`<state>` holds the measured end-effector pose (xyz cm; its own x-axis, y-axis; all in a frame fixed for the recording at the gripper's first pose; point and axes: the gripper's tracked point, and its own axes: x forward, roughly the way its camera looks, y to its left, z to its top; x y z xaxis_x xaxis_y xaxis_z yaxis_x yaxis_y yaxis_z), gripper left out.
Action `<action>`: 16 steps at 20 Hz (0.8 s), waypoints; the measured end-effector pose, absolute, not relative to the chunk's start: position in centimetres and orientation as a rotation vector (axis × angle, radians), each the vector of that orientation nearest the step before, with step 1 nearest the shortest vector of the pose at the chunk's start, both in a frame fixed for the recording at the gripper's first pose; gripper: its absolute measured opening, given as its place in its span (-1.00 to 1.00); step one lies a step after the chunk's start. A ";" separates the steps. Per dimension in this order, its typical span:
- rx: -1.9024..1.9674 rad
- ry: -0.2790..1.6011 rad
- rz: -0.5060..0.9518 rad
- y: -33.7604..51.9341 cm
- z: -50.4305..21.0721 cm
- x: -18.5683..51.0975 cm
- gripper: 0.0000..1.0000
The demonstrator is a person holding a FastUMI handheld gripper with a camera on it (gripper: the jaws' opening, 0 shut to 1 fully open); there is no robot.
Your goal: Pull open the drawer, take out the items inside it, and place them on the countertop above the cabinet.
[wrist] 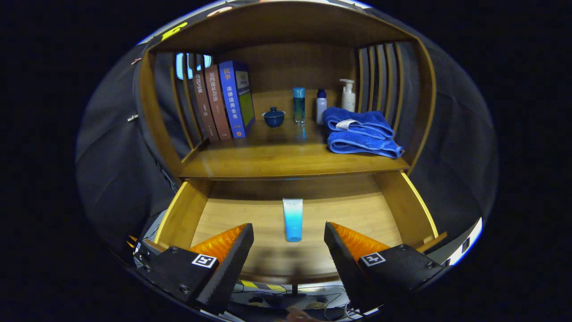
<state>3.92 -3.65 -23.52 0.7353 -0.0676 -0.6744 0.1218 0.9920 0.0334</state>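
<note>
1. Here, the wooden cabinet [286,27] is taken as the frame for the whole step: its drawer [404,203] is already pulled open below the countertop [277,156], so the work in hand is judged to be the fetching of the item inside.
2. On the countertop, relative to the drawer, a folded blue towel [359,132] is seen above the drawer's right half, upright books [223,100] above its left half, and a small lidded cup [273,117], a blue bottle [299,104], a white bottle [321,105] and a pump bottle [347,95] behind the middle. A bare strip of countertop above the drawer's middle front is judged the safest landing place.
3. The gripper [288,243] is held over the drawer's front edge with its fingers spread wide apart and nothing between them.
4. The blue-and-white tube [293,219] lies flat on the drawer floor near the middle, just ahead of the fingers and in line with the gap between them.
5. The tube's long axis runs front to back in the drawer; the white end is pointed toward the drawer's back, the blue end toward its front.
6. The step is best done by lowering straight over the tube and closing across its narrow width at mid-length, lightly, since a soft tube is likely to squash or slip.
</note>
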 end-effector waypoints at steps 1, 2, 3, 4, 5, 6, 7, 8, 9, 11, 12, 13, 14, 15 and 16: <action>0.080 0.783 -0.106 -3.7 -24.5 5.1 1.00; 0.083 0.825 -0.114 -4.0 -25.4 6.1 1.00; 0.085 0.862 -0.120 -4.1 -26.4 7.1 1.00; 0.084 0.899 -0.129 -4.4 -27.4 7.8 1.00; 0.085 0.937 -0.133 -4.6 -28.6 8.5 1.00; 0.085 0.977 -0.137 -4.7 -29.8 9.1 1.00; 0.082 1.018 -0.141 -4.9 -30.8 9.4 1.00; 0.081 1.056 -0.144 -5.0 -31.9 9.6 1.00; 0.079 1.093 -0.152 -5.2 -32.9 9.7 1.00; 0.071 1.170 -0.159 -5.3 -34.4 9.2 1.00; 0.061 1.198 -0.167 -5.7 -35.0 9.2 1.00; 0.058 1.221 -0.174 -6.1 -35.7 9.3 1.00; 0.063 1.238 -0.182 -6.3 -36.3 9.4 1.00; 0.074 1.252 -0.188 -6.5 -36.6 9.6 1.00; 0.084 1.269 -0.196 -6.8 -36.8 9.6 1.00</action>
<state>9.60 -6.75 -36.84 0.2829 -0.0999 -0.9539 0.1929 0.9802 -0.0455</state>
